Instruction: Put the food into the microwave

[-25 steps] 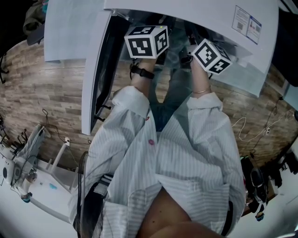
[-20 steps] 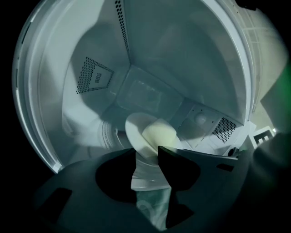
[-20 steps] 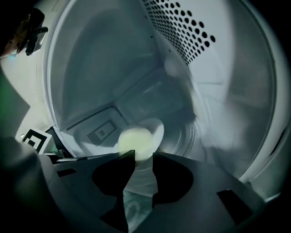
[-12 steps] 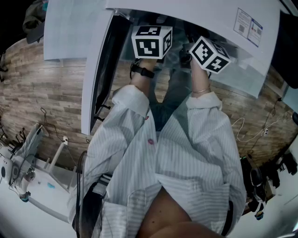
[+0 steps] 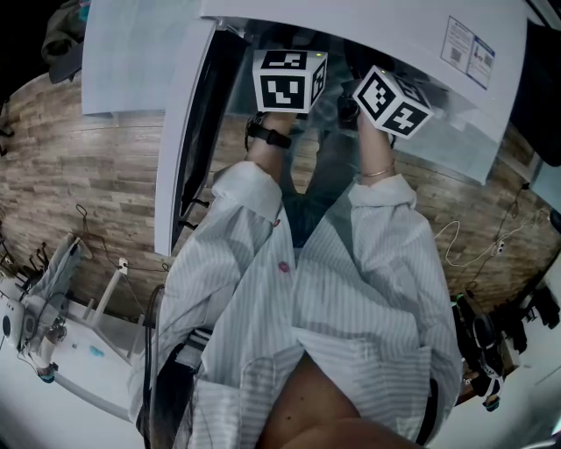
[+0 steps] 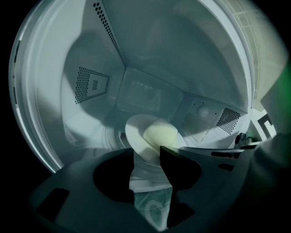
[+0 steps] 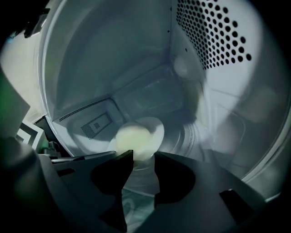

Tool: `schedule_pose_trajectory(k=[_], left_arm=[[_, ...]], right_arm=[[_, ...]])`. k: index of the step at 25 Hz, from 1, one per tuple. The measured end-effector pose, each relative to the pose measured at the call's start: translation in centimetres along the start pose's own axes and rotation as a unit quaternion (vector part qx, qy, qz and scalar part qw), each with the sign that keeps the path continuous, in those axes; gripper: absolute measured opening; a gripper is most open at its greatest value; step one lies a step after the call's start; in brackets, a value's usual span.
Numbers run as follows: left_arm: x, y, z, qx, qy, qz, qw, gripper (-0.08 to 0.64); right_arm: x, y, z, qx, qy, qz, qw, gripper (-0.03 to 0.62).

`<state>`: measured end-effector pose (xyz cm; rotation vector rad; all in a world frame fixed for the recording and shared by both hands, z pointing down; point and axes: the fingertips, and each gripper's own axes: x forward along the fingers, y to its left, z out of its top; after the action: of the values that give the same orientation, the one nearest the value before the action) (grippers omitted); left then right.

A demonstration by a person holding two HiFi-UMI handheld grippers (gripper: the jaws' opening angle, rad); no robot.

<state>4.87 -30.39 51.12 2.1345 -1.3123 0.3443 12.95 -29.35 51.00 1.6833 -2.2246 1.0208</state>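
A white plate [image 6: 144, 136] with a pale yellow bun [image 6: 160, 134] sits on the glass turntable [image 7: 191, 136] inside the microwave [image 5: 368, 26]. Both grippers reach into the cavity. My left gripper [image 6: 148, 157] is open at the plate's near rim, which shows in the gap between its jaws; the jaws have just been opening. My right gripper [image 7: 143, 157] is open too, with the plate [image 7: 152, 129] and bun [image 7: 134, 140] just beyond its tips; its jaws have also just been opening. In the head view only the marker cubes [image 5: 289, 81] [image 5: 392, 103] show; the fingertips are hidden inside.
The microwave door [image 5: 180, 140] stands open at the left of the head view. Perforated vents [image 7: 213, 36] line the cavity walls around the jaws. A person's striped sleeves [image 5: 351, 263] fill the middle above a wooden floor [image 5: 79, 175].
Both marker cubes have rolled a little and drawn slightly closer together in the head view. The hands have otherwise stayed at the microwave's mouth.
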Motion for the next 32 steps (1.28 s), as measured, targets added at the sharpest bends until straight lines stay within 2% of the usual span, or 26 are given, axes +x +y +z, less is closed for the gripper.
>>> schedule_pose_trajectory(k=[8,12,16,18,23,30,32], left_arm=[[-0.9,0.9,0.5,-0.038,-0.011,0.003,0.9992,0.175],[-0.8,1.1,0.2,-0.022,-0.014,0.002,0.9996,0.175],[-0.8,1.1,0.2,-0.014,-0.01,0.005,0.9998,0.175],[-0.8,1.1,0.0,0.004,-0.006,0.01,0.9999,0.175],[-0.4,1.0,0.0,0.023,0.012,0.007,0.9996,0.181],[-0.2,1.1,0.1,0.089,0.04,0.028,0.9949,0.219],[-0.4,1.0,0.5,0.084,0.036,0.021,0.9956,0.219]], right_arm=[[0.1,0.1,0.1,0.022,-0.001,0.004,1.0,0.166],[0.2,-0.2,0.2,0.005,0.0,-0.005,1.0,0.168],[0.1,-0.3,0.3,-0.053,0.011,-0.027,0.998,0.202],[0.0,-0.1,0.4,-0.077,0.011,-0.033,0.996,0.204],[-0.3,-0.1,0.2,-0.069,0.005,-0.031,0.997,0.202],[-0.9,-0.6,0.0,-0.06,0.004,-0.032,0.998,0.202],[-0.9,-0.5,0.1,-0.059,0.003,-0.03,0.998,0.202]])
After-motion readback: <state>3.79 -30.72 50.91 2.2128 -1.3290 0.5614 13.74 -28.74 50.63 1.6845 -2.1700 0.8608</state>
